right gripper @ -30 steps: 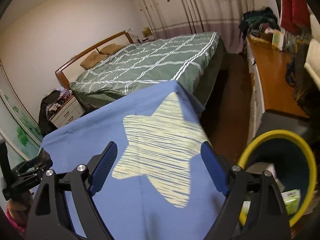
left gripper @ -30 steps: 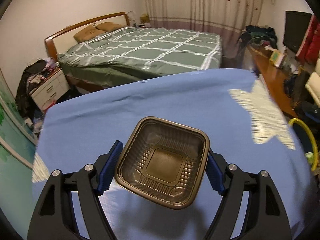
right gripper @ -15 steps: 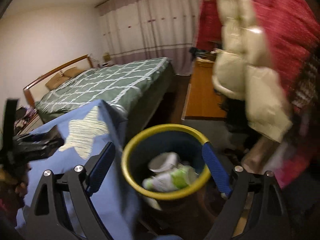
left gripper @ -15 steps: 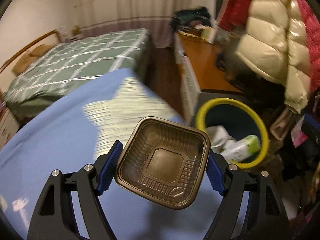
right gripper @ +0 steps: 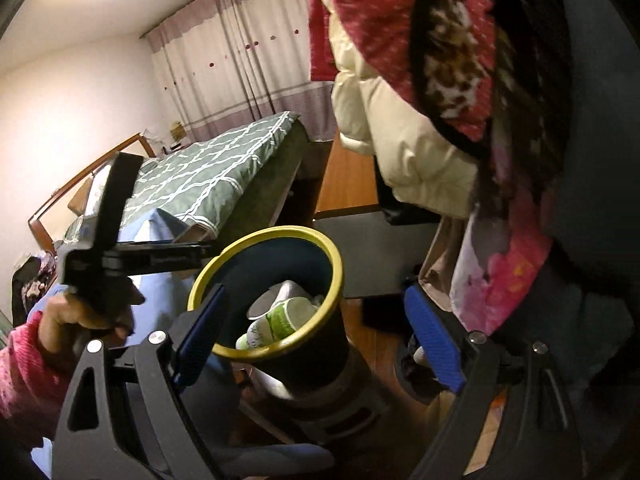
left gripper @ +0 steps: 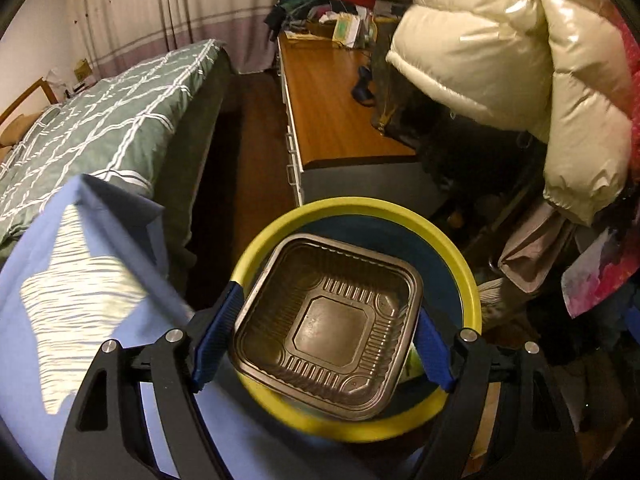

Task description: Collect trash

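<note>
Bedroom w/ a green checked bed point(left gripper: 100, 120) at far left, then a blue star-print cloth point(left gripper: 72, 300) over the table, whose right edge meets a dark bin w/ a yellow rim point(left gripper: 448, 248) on the floor; a wooden cabinet point(left gripper: 332, 104) runs behind it and a cream puffer jacket point(left gripper: 500, 60) hangs at right. Left hand-held gripper point(left gripper: 326, 344) sits past the table's right edge, over the bin mouth, w/ a brown plastic tray point(left gripper: 328, 320) between its blue pads. Its jaws are opening; a small gap seems to show at each pad, so the tray looks loose rather than clamped, though that is hard to be sure of. In the right wrist view the person's left hand point(right gripper: 88, 316), pink sleeve, holds that tool at the bin's left side. Right hand-held gripper point(right gripper: 316, 340) is released, nothing between its fingers, aimed at the same bin point(right gripper: 304, 320), which already holds a green-and-white cup point(right gripper: 280, 324) and other scraps. Step in hand, imo: dropping the tray into the bin. Next move calls for spreading the left jaws fully so the tray falls clear inside the rim; the tray is wide vs. the opening, so it prob. needs centring or a tilt so a corner doesn't catch on the yellow rim.
</note>
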Demonstrator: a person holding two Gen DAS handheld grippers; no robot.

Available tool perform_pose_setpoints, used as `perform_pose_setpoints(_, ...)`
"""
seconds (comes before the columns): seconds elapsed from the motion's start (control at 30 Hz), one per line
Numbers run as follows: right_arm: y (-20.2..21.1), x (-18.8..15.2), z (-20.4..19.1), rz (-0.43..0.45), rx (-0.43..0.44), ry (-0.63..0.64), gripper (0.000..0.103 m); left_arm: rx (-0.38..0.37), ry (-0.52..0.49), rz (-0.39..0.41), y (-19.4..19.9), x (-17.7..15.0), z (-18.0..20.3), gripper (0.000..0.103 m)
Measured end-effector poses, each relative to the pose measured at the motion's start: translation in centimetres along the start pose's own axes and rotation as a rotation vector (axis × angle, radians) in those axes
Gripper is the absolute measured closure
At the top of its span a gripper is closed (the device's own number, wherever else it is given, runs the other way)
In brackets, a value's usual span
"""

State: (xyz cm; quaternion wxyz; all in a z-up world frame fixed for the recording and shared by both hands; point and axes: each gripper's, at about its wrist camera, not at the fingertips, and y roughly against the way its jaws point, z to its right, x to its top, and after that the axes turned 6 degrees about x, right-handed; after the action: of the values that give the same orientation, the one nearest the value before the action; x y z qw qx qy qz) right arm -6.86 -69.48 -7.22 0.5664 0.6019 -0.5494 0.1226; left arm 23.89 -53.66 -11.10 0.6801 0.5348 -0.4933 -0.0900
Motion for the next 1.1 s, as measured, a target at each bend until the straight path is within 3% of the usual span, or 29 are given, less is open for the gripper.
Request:
perform_pose_setpoints(0.07,0.1,-0.1,0.2,0.001,-0.001,-0.006,0.019,0.002,0.02,-0.006,-0.6,0.0,0.0,0.013)
perform_pose_setpoints(0.23,0.0,-0.4,0.2,-0.007,0.009,0.001,0.019,-0.004,0.075,0.013,1.7,-0.7,-1.6,0.013)
perform_pose_setpoints(0.37,-0.6,-0.7,-0.9,-0.019,0.04,0.017,0.019,0.034,0.085,0.103,8.0,-3.0,-3.7,0.005)
perform_pose_setpoints(0.47,-1.1,-0.9,-2.7,-0.034,0.079,0.042,0.019,0.078,0.113,0.192,13.6,-6.0,-5.8,0.005)
perform_pose_setpoints(0.63,-1.3,-1.6,-7.6,-0.061,0.162,0.132,0.019,0.195,0.225,0.293,21.8,-13.1,-10.4,0.005)
perform_pose_setpoints(0.67,-1.1,-1.8,-8.5,-0.064,0.177,0.148,0.019,0.247,0.263,0.302,23.4,-15.3,-11.6,0.005)
perform_pose_setpoints(0.87,-0.1,-2.7,-14.8,-0.058,0.27,0.276,0.019,0.451,0.437,0.298,30.2,-25.0,-16.6,0.005)
perform_pose_setpoints(1.1,2.8,-2.8,-18.1,-0.021,0.313,0.335,0.016,0.577,0.58,0.315,36.5,-33.7,-19.3,0.005)
